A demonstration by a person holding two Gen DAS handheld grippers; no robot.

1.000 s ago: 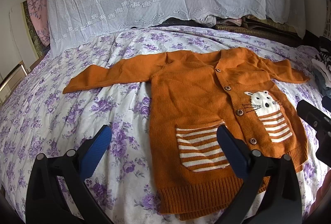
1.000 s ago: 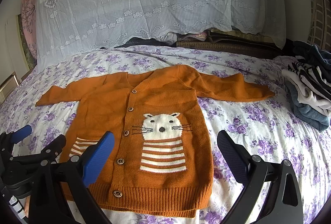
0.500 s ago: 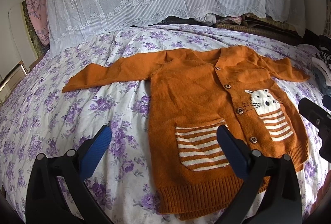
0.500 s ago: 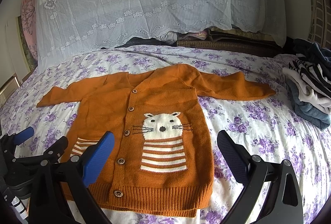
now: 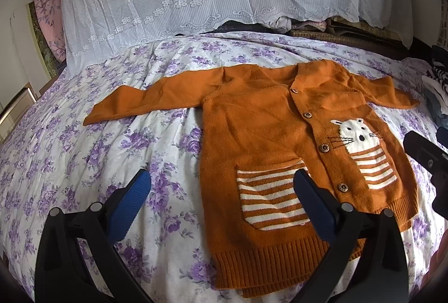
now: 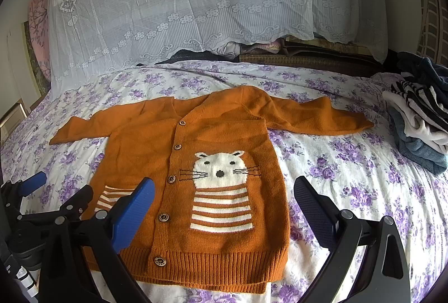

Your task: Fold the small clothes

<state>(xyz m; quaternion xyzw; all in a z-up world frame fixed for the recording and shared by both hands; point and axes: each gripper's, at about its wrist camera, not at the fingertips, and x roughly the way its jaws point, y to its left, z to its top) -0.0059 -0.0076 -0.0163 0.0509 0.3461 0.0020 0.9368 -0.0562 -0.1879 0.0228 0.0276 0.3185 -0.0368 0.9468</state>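
Note:
A small orange knit cardigan (image 5: 266,132) (image 6: 156,146) lies flat and buttoned on the bed, both sleeves spread out sideways. It has a white cat face, a striped belly panel and a striped pocket (image 5: 270,198). My left gripper (image 5: 221,187) hovers open over the cardigan's lower left edge, one blue pad over the sheet, the other over the pocket. My right gripper (image 6: 224,195) hangs open above the hem, its pads on either side of the cat panel (image 6: 222,185). Nothing is between either pair of fingers.
The bed (image 5: 70,163) wears a white sheet with purple flowers. A lace cloth (image 6: 196,0) covers the pile at the head. A stack of folded clothes (image 6: 420,118) lies at the right edge. The left gripper's body (image 6: 42,219) shows at lower left in the right wrist view.
Both grippers have drifted slightly; the cardigan sits a little lower and closer in the left wrist view. Nothing was taken hold of and the cardigan lies as before.

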